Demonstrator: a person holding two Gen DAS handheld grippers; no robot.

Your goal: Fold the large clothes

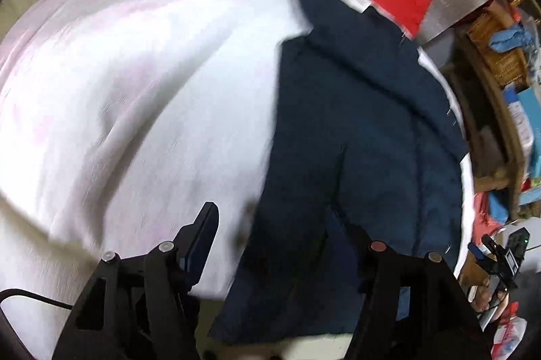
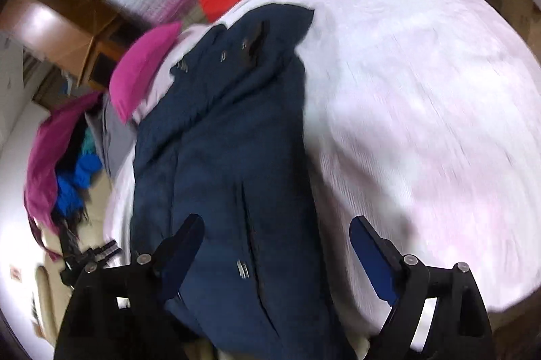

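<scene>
Dark navy jacket [image 1: 365,130] [image 2: 219,137], padded look with stitched seams. Laid out lengthwise on the white bed cover, flat but rumpled, several long creases running down its length. Far end bunched and partly folded over itself. Small metallic snaps or fasteners visible in a few spots, one near the hem, others toward the far end. A dark brownish patch near the far end, detail too blurred to identify. Near edge reaches the edge of the bed.
</scene>
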